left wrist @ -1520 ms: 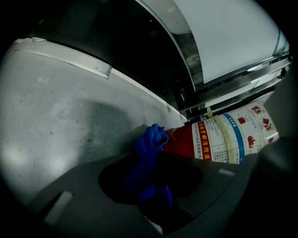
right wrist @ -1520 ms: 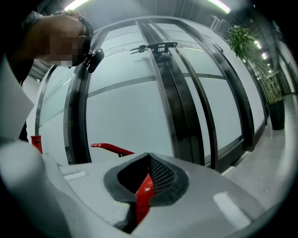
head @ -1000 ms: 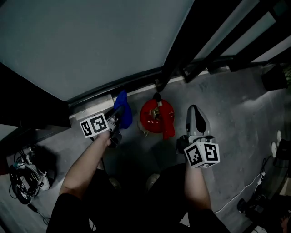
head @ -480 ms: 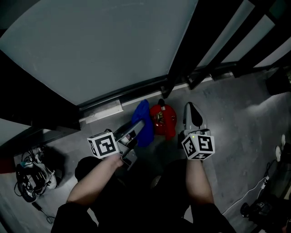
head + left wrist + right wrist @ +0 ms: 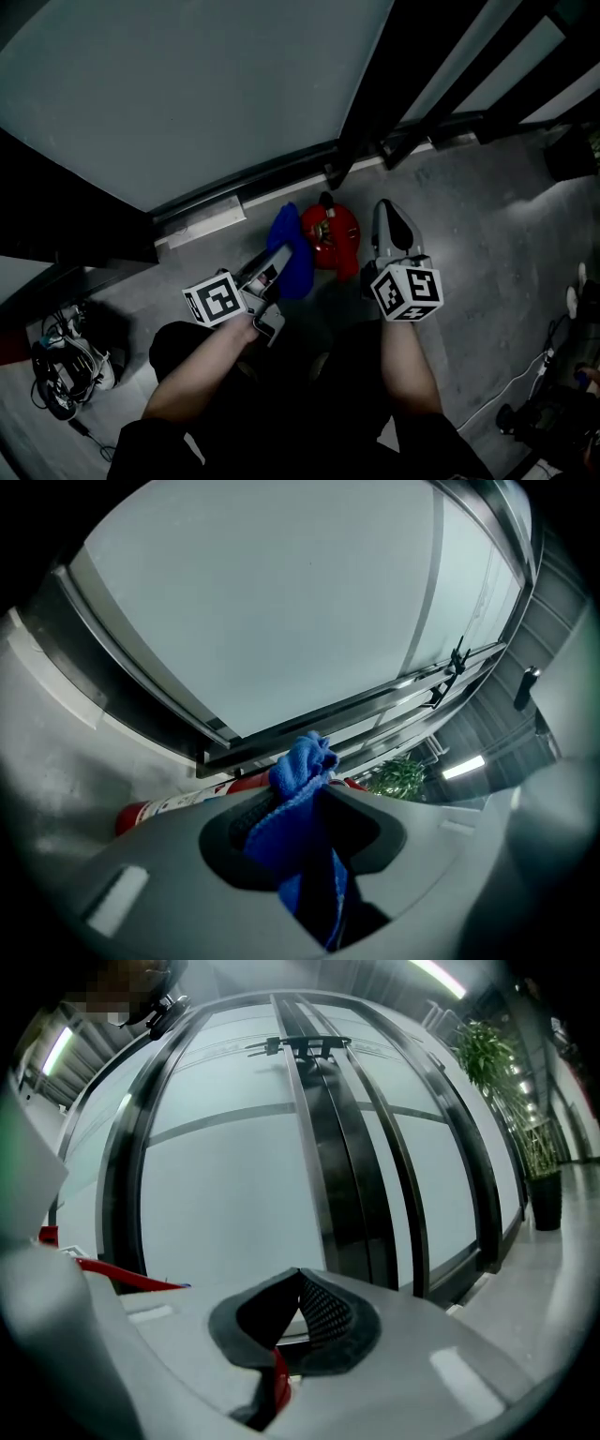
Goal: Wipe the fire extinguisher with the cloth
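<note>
Wiping apparently started: pressed cloth [image 5: 292,239], clenched in left claw [image 5: 278,259], beside mid-frame fire extinguisher [image 5: 330,230]; right claw [image 5: 389,214] closed, seemingly empty; needed downward strokes next.

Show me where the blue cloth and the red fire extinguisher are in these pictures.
blue fabric cloth [image 5: 302,766], left gripper view, on the bunched end that sticks out past the jaws.
red cylindrical fire extinguisher [image 5: 341,225], head view, on the red top of its body, beside the valve.
</note>
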Action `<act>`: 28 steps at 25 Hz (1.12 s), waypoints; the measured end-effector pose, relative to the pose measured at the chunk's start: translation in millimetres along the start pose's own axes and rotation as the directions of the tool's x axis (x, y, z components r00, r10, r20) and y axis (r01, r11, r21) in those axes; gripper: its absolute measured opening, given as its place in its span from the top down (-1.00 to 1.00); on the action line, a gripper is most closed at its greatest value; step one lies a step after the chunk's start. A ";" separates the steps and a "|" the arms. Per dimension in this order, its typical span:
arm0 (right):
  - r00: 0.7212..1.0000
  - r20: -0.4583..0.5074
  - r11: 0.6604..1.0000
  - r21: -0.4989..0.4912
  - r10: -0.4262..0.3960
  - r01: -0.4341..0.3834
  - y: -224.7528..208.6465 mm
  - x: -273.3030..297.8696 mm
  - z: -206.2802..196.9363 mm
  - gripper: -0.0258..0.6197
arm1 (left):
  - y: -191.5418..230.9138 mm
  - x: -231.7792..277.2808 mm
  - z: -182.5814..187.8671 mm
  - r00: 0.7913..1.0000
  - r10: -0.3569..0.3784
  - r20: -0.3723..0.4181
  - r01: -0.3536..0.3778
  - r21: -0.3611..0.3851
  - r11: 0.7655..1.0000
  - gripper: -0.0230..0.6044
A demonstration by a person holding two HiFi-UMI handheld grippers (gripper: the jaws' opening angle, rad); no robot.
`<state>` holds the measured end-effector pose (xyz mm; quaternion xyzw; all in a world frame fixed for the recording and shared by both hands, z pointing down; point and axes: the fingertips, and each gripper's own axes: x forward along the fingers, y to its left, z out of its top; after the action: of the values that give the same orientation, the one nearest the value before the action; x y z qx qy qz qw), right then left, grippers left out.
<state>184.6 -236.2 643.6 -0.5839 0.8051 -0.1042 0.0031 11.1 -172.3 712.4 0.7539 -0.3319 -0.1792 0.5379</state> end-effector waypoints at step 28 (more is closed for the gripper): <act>1.000 -0.014 0.998 0.070 0.006 -0.005 17.4 -12.8 -23.6 0.91 | 133.0 -0.1 -44.8 0.981 0.193 0.033 -0.183 -0.198 0.963 0.50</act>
<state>169.3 -215.1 662.2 -0.5802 0.8027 -0.1366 0.0180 -1.8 -167.9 852.1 0.6581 -0.3965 -0.1784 0.6147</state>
